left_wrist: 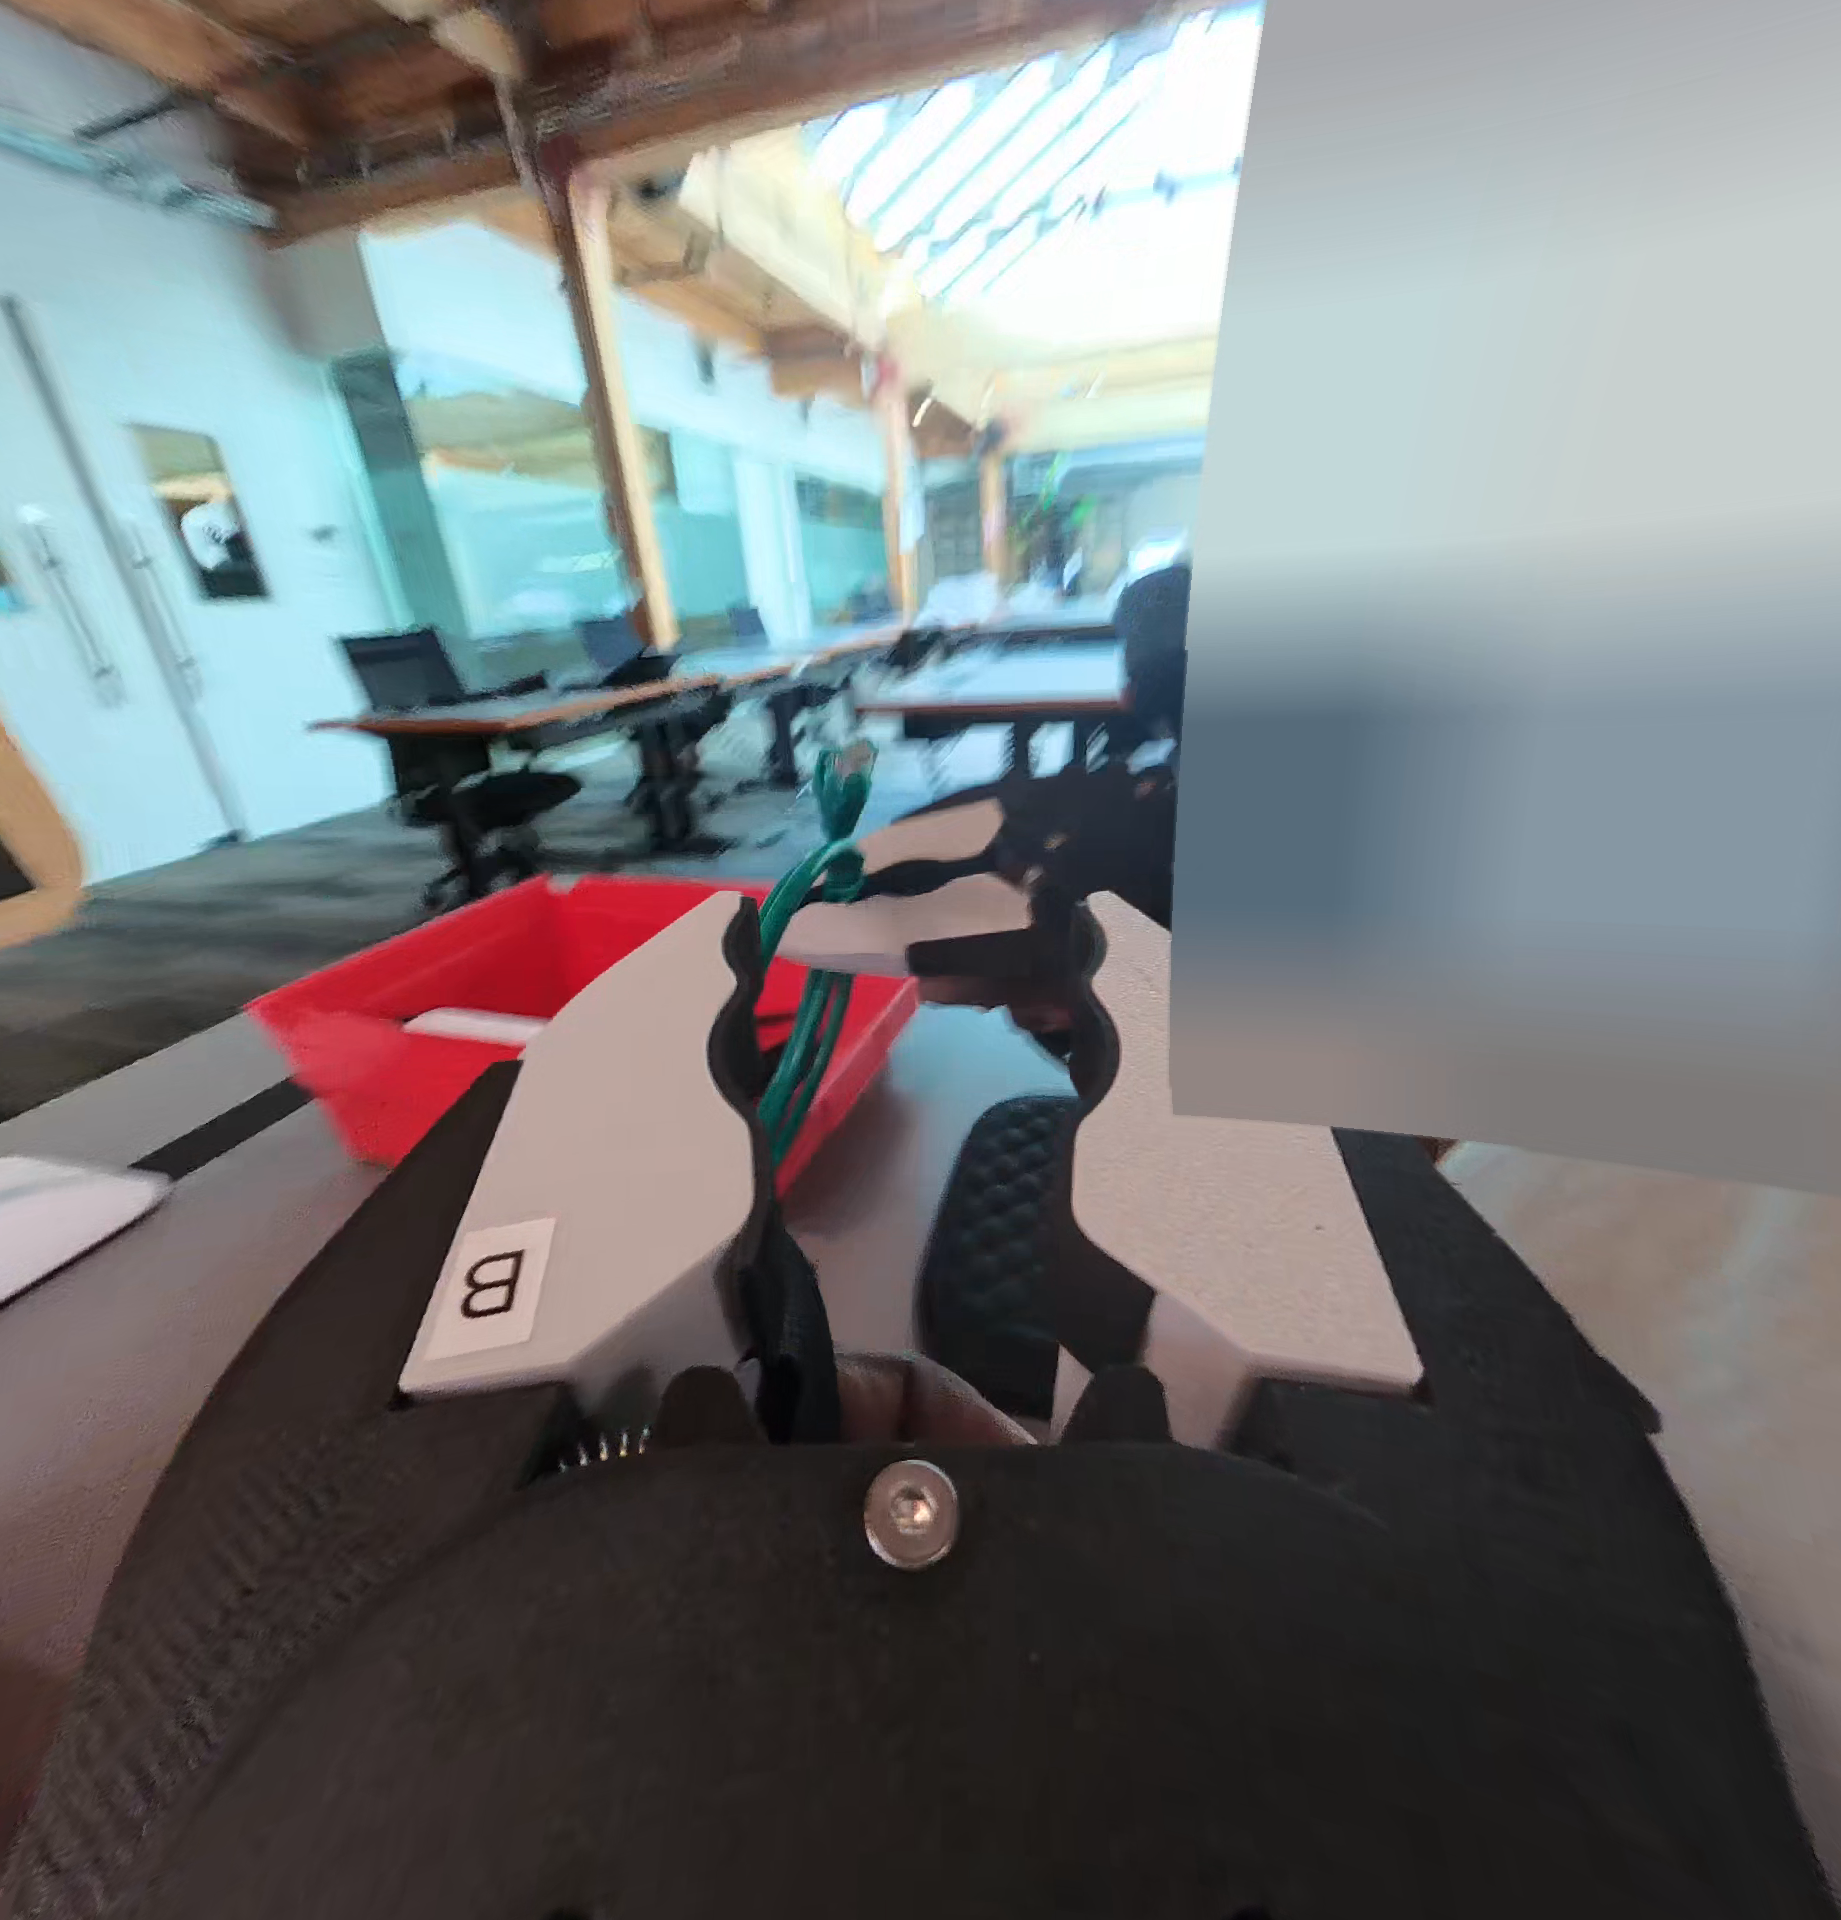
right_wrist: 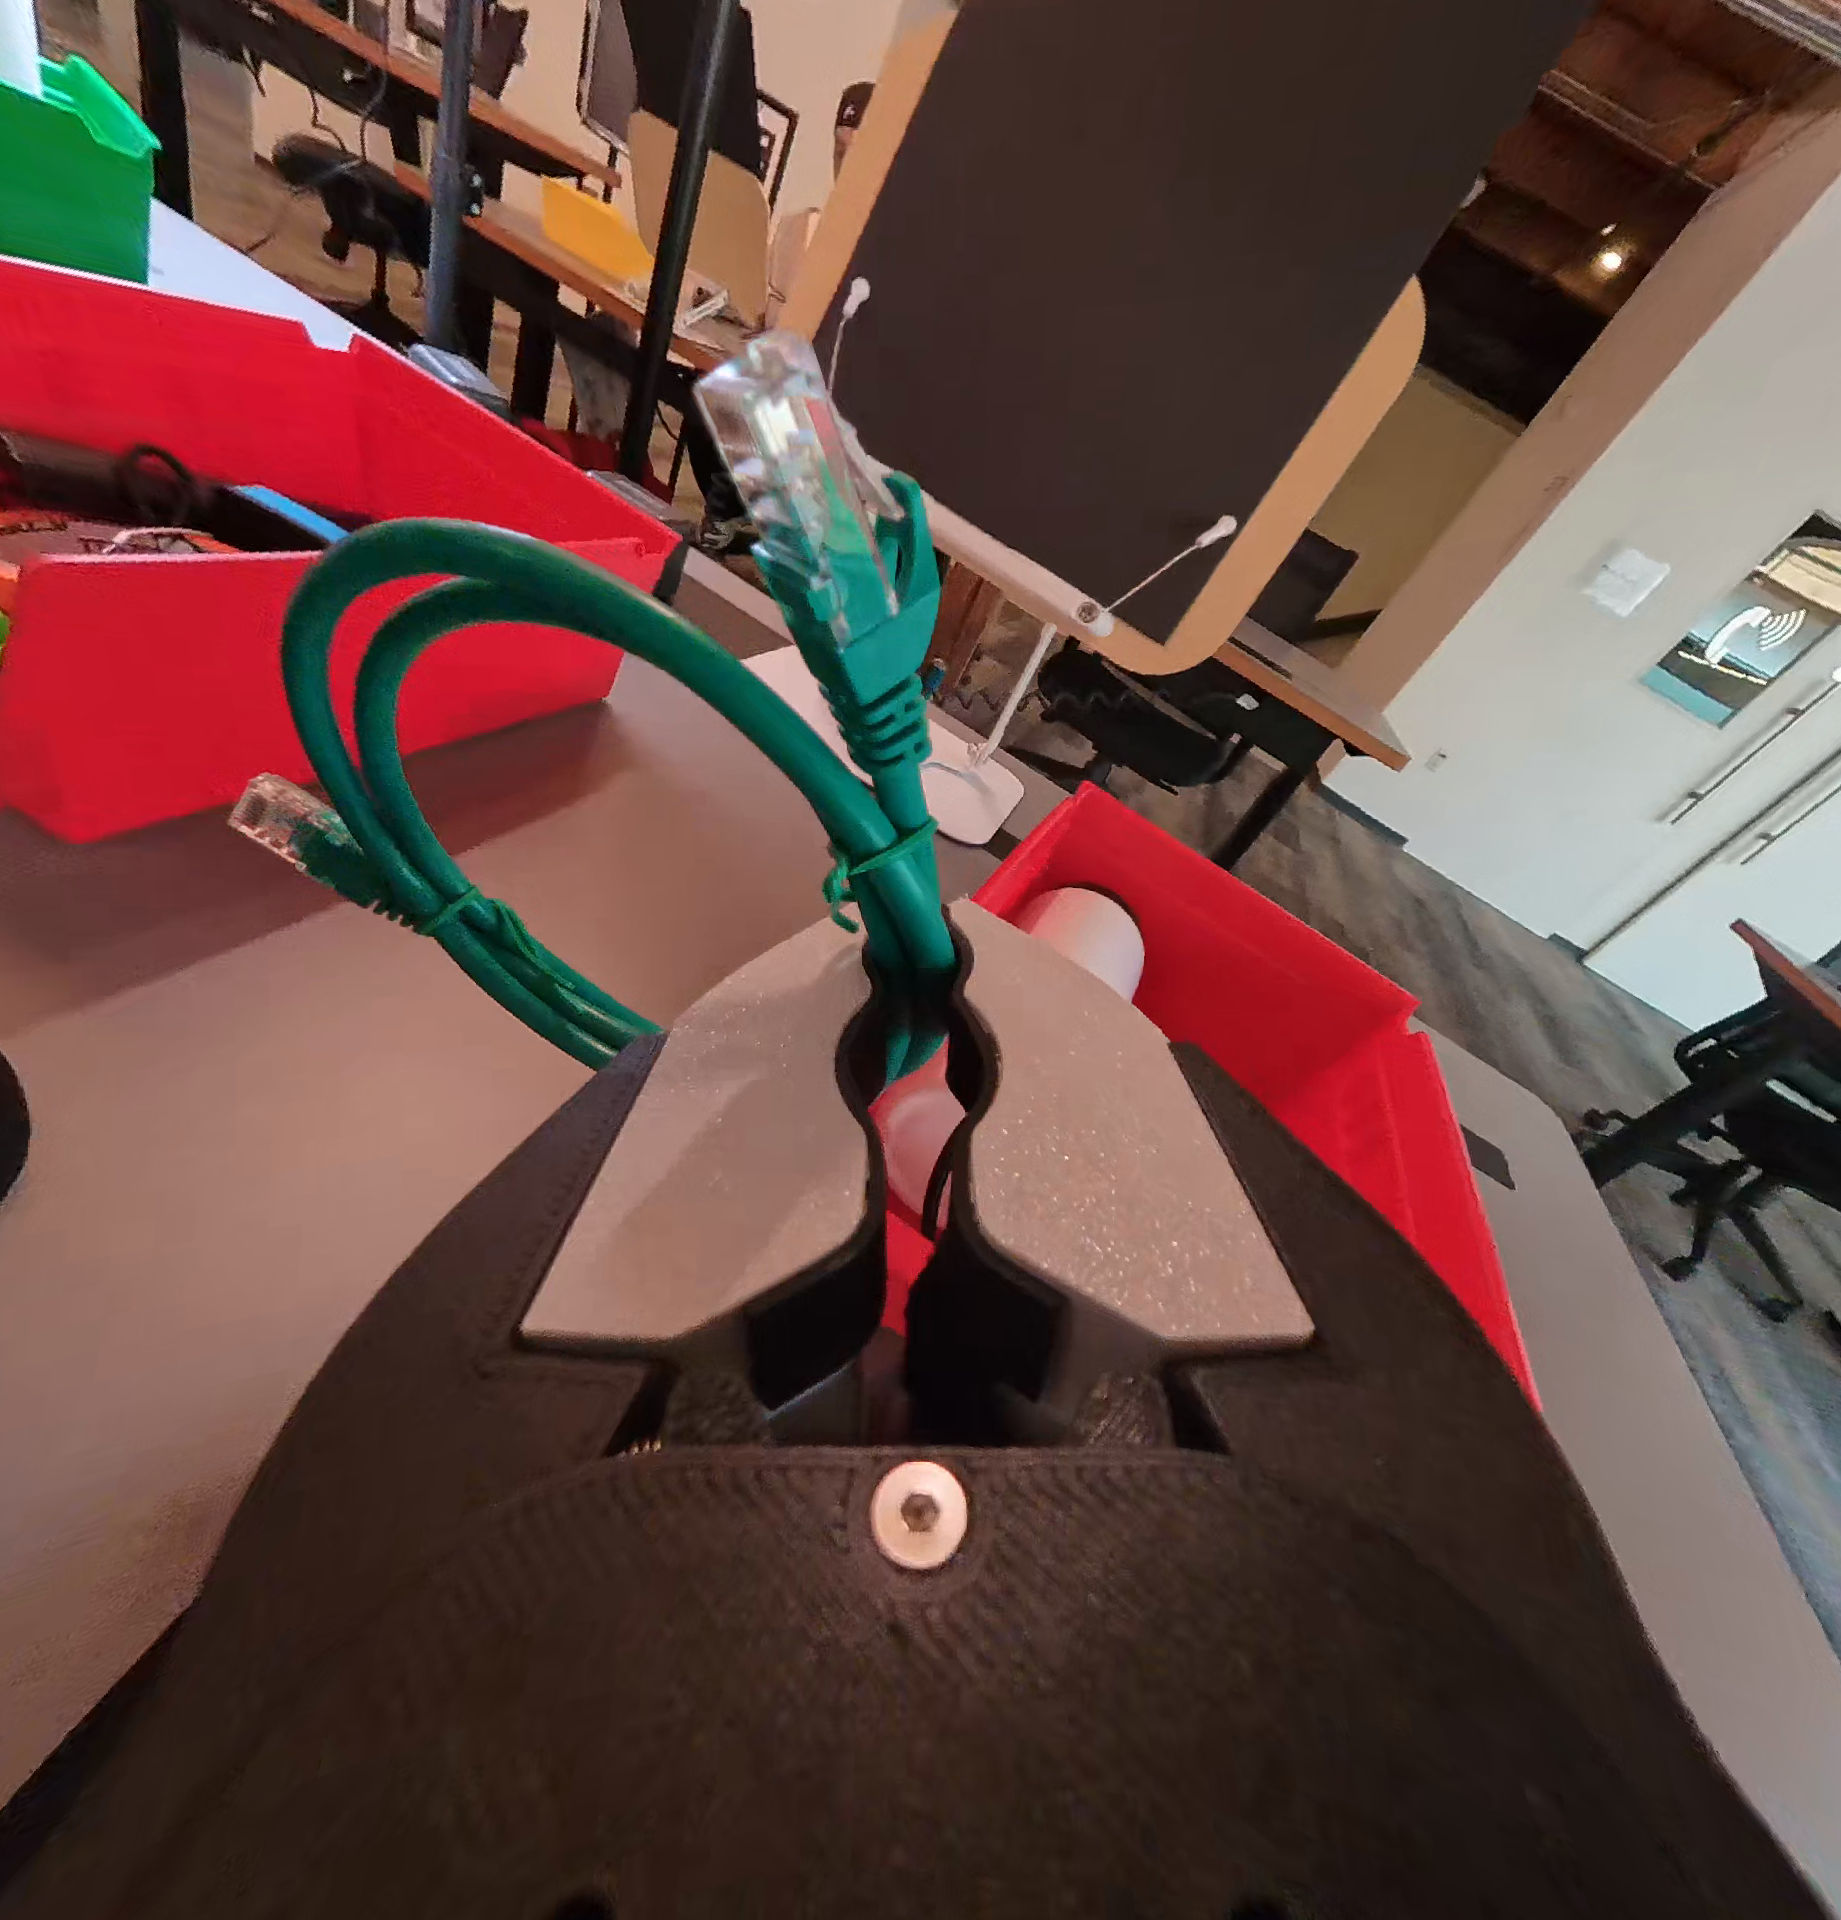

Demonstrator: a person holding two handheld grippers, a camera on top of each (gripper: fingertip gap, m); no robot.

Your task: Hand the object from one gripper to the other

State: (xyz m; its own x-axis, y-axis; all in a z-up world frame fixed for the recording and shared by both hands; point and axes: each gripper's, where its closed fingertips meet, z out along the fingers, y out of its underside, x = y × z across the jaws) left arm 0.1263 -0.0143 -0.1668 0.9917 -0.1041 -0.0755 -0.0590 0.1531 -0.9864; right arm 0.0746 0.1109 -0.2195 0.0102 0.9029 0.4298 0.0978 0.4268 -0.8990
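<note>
Green cable (right_wrist: 900, 883) clamped between right gripper (right_wrist: 914, 961) jaws; left gripper (left_wrist: 911, 935) jaws apart.

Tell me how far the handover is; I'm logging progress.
Done: the right claw is shut on the green cable, lifted over the table. In hand: the open left claw flanks the cable. Left: close left, release right.

Green cable (right_wrist: 625, 634), red bins (right_wrist: 1259, 997)
</note>
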